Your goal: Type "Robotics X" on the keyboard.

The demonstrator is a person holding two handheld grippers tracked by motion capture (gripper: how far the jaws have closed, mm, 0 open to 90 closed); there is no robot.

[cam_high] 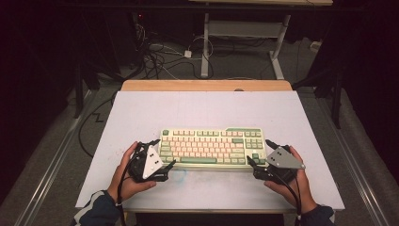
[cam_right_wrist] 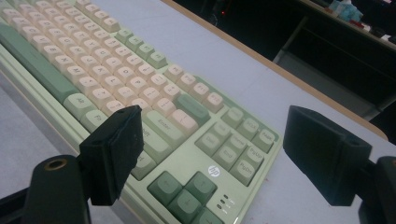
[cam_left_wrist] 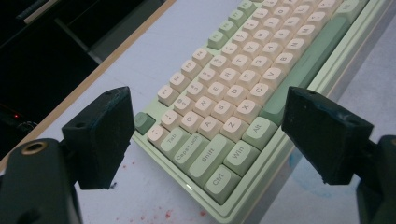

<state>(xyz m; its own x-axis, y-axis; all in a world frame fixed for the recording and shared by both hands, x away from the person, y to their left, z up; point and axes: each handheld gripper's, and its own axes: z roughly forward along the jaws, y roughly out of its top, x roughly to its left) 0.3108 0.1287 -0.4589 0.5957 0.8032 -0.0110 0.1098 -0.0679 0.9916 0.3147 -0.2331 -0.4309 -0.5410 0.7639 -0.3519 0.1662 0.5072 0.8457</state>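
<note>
I have both grippers at the near corners of the mechanical keyboard (cam_high: 210, 147), which lies flat in the middle of the white tabletop (cam_high: 141, 113).

My left gripper (cam_left_wrist: 205, 135) has its blocky, matte black jaws spread wide, gripping nothing. Between the fingers sits the keyboard's Ctrl, Win, Shift and Alt corner, a pale green plastic case with glossy rounded edges; the modifier keycaps are sage green and the letter caps are cream, all softly sculpted with dished tops. The dark green space bar (cam_left_wrist: 308, 65) runs just ahead of one finger. Small red specks dot the tabletop below the other finger.

My right gripper (cam_right_wrist: 212, 154) is likewise wide apart and empty-handed. Between its fingers lies the opposite end of the keyboard: dark green arrow keys (cam_right_wrist: 184, 193) nearest, a round HP badge (cam_right_wrist: 214, 171) just beyond them, then a block of pale green navigation keys.

From the high view, the left gripper (cam_high: 157, 164) and right gripper (cam_high: 263, 162) each sit just beside the case, with grey triangular metal plates on top.
</note>
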